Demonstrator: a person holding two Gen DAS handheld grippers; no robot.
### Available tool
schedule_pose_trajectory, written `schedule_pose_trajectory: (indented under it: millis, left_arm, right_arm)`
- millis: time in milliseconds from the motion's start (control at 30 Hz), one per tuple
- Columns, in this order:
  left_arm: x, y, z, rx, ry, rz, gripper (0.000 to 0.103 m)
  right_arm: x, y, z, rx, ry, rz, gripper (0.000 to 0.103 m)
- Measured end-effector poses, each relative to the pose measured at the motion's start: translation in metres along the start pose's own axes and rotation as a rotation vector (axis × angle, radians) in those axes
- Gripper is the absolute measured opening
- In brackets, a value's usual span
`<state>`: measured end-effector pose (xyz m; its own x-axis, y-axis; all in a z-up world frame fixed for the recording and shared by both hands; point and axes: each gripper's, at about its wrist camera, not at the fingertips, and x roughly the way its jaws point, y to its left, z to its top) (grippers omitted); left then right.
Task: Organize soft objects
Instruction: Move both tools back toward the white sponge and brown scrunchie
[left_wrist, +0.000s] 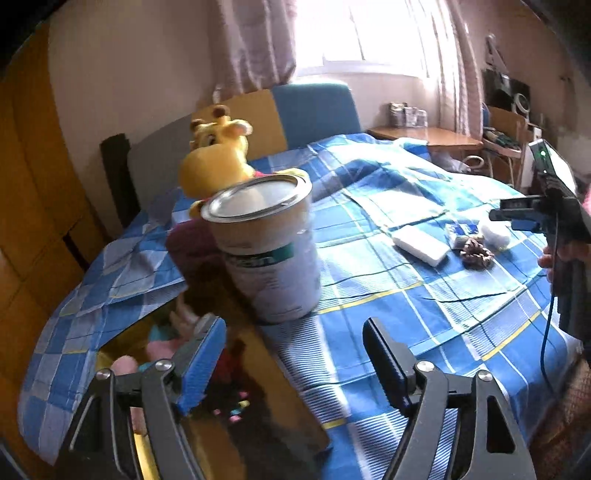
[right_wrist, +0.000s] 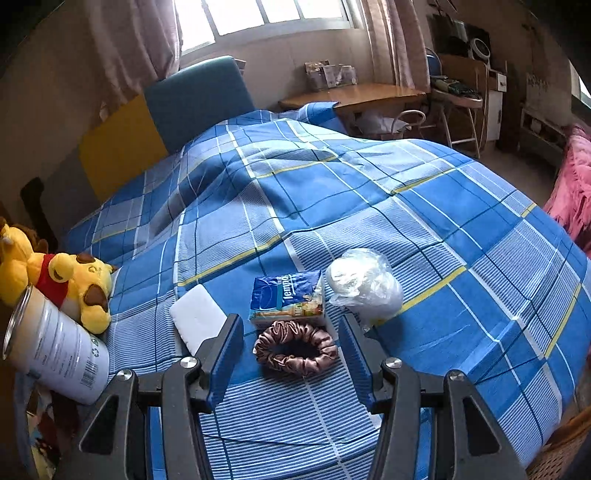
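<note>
Room: we work in a bedroom, over a bed (right_wrist: 332, 192) under a blue checked cover, with a window and curtains behind it and a wooden bench (right_wrist: 354, 96) at the far wall.
Soft things: a brown satin scrunchie (right_wrist: 295, 349) lies flat on the cover; touching it on the far side is a blue tissue pack (right_wrist: 286, 299), with a crumpled clear plastic bag (right_wrist: 364, 286) just beside that and a white foam block (right_wrist: 197, 317) on the other side.
Plush and tin: a yellow plush toy (right_wrist: 66, 280) lies near the bed's edge, beside a tall open tin (left_wrist: 266, 247).
Box: at the bed's edge, below the tin, we see an open box (left_wrist: 229, 387) with pink and teal soft items inside; its contents are blurred.
Right tongs (right_wrist: 291, 354): spread apart, empty, one finger on each side of the scrunchie.
Left tongs (left_wrist: 295, 354): spread apart, empty, hovering near the tin and the box.
Handling: we judge the scrunchie light, slack and slippery, likely to flatten under a pinch.
Hold: we would pinch across one gathered side of the ring, not span its hollow middle.
Risk: the fingers may catch the cover or nudge the tissue pack.
</note>
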<state>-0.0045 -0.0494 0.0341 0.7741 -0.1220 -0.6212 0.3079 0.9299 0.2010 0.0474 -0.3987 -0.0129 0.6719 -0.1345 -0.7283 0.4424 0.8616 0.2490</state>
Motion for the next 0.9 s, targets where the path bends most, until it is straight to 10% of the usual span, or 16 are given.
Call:
schedule_pose_trajectory:
  millis: [600, 900]
  left_arm:
    - [0.043, -0.056, 0.02, 0.072, 0.077, -0.126, 0.079]
    - [0.097, -0.08, 0.04, -0.032, 0.238, -0.259, 0.079]
  right_arm:
    - [0.002, -0.023, 0.002, 0.142, 0.024, 0.026, 0.054]
    - [-0.002, -0.051, 0.004, 0.286, 0.016, 0.023, 0.054]
